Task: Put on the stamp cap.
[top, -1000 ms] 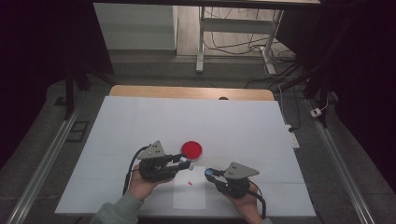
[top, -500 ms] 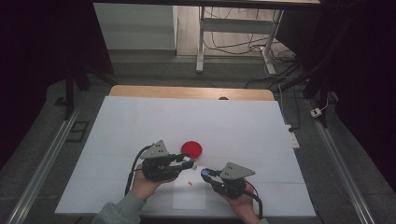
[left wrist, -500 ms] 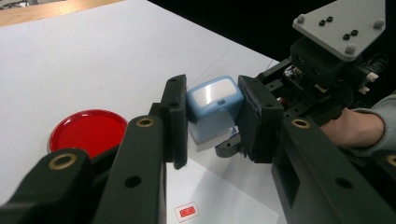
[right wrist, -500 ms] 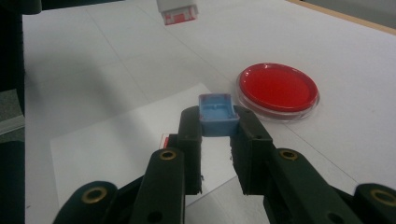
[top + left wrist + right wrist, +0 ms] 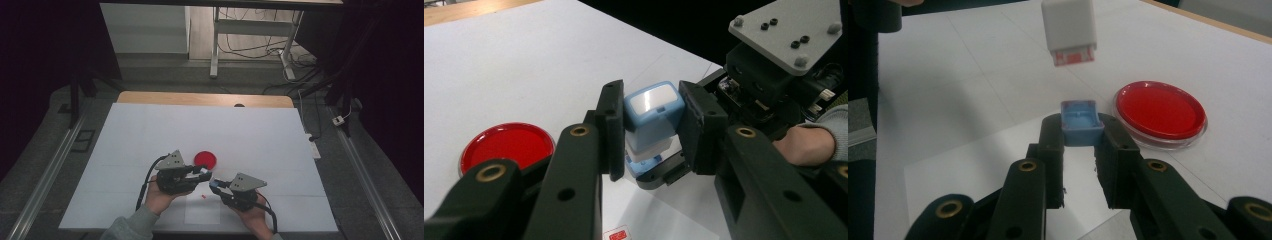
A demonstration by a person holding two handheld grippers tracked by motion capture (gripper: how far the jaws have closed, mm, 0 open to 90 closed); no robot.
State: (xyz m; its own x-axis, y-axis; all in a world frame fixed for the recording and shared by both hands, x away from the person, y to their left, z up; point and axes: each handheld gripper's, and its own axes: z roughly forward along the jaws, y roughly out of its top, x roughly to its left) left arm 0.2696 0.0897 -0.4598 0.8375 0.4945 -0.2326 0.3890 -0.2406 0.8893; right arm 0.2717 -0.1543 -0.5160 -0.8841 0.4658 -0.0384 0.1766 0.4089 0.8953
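My left gripper [image 5: 651,130] is shut on a stamp [image 5: 651,117] with a light-blue top and white body, held just above the table. In the right gripper view the stamp's white body [image 5: 1069,30] hangs with its red face pointing down. My right gripper [image 5: 1079,135] is shut on a small blue cap [image 5: 1079,122], held just below the stamp. In the high view the left gripper [image 5: 204,172] and right gripper [image 5: 214,184] meet tip to tip near the table's front. A round red ink pad [image 5: 205,159] lies just behind them.
A white paper sheet [image 5: 202,212] lies at the front edge of the white table [image 5: 260,135], with a small red mark [image 5: 203,196] on it. Bare wood [image 5: 150,98] shows along the far edge of the table.
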